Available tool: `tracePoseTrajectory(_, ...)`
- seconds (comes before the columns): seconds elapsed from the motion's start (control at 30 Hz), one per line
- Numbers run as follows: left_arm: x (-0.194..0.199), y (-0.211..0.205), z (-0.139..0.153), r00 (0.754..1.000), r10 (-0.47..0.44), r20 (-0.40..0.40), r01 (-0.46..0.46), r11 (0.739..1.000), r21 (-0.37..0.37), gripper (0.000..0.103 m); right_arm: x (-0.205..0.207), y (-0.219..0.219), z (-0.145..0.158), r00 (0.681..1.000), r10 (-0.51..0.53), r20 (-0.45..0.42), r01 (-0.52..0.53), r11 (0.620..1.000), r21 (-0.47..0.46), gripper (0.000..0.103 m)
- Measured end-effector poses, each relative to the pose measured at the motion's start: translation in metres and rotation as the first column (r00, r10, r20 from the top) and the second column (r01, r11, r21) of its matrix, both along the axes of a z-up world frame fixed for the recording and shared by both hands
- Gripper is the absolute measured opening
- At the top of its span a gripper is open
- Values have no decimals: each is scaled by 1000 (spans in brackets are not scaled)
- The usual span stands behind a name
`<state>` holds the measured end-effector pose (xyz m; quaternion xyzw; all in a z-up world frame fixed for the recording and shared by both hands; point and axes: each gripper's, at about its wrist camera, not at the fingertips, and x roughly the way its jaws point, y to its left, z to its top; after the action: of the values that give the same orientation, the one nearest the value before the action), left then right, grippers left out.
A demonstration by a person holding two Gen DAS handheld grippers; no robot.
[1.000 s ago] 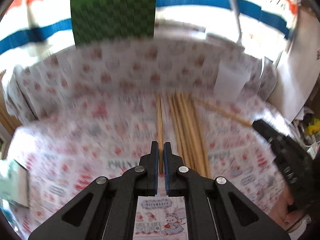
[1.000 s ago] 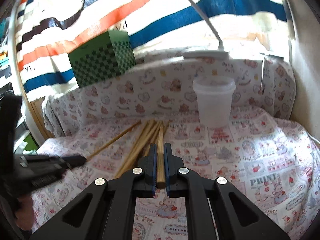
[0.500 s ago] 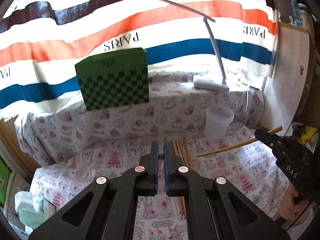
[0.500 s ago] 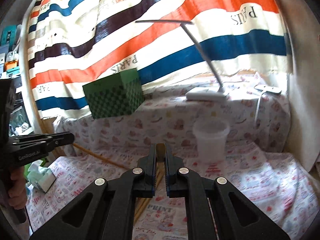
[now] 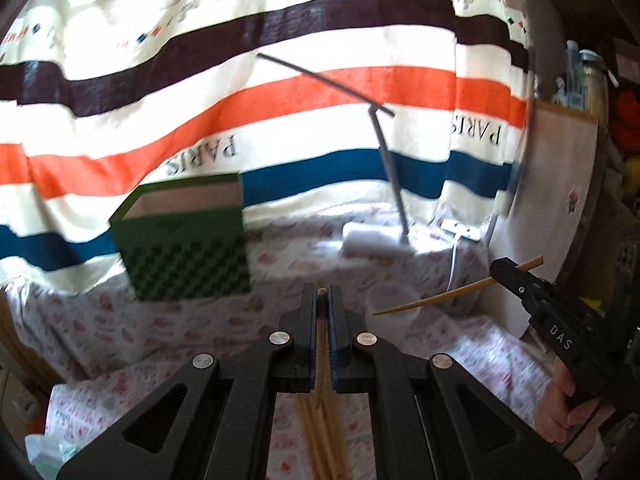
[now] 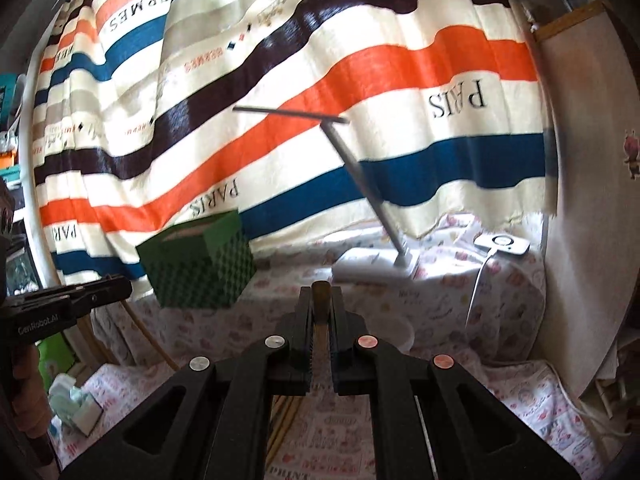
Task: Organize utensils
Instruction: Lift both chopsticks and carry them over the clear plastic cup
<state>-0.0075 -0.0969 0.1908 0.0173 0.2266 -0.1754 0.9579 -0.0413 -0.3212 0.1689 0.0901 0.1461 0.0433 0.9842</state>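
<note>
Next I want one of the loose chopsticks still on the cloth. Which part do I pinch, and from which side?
Judging from the left wrist view, pinch a chopstick of the pile near its close end, coming from above with jaws across the shaft. They lie flat, side by side, pointing away, so an outer one is probably easiest.

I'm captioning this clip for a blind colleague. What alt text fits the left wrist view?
The left gripper is shut on a chopstick, raised above a patterned tablecloth. At right, the right gripper holds another chopstick near a translucent cup; behind are a green checkered box and a striped curtain.
</note>
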Motion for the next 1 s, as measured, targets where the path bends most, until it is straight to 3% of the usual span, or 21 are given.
tracePoseTrajectory(0.1, 12, -17, 12, 1000, 4, 19, -5, 1000, 13, 3, 5, -11, 14, 999, -30, 38, 30, 999, 14, 8)
tracePoseTrajectory(0.23, 25, -38, 28, 998, -26, 55, 25, 999, 24, 3, 19, -19, 28, 996, -78, 47, 80, 996, -40, 8)
tracePoseTrajectory(0.43, 46, -71, 48, 993, -62, 96, 63, 998, -10, 3, 49, -52, 33, 989, -148, 3, 148, 989, 24, 8)
tracePoseTrajectory(0.6, 57, -103, 53, 986, -106, 133, 110, 994, -23, 4, 70, -70, 22, 987, -140, -77, 146, 987, 65, 8)
tracePoseTrajectory(0.77, 81, -128, 33, 983, -119, 138, 125, 991, -38, 4, 99, -75, -1, 971, -66, -231, 91, 991, 99, 8)
tracePoseTrajectory(0.83, 95, -133, 16, 988, -113, 106, 118, 992, -40, 4, 110, -76, -12, 963, -46, -265, 79, 990, 113, 8)
tracePoseTrajectory(0.93, 112, -130, -7, 991, -129, 45, 133, 986, -104, 4, 129, -77, -28, 954, -22, -299, 65, 989, 133, 8)
tracePoseTrajectory(1.0, 119, -132, -18, 994, -102, 35, 105, 991, -85, 4, 140, -79, -39, 947, 5, -321, 47, 987, 155, 8)
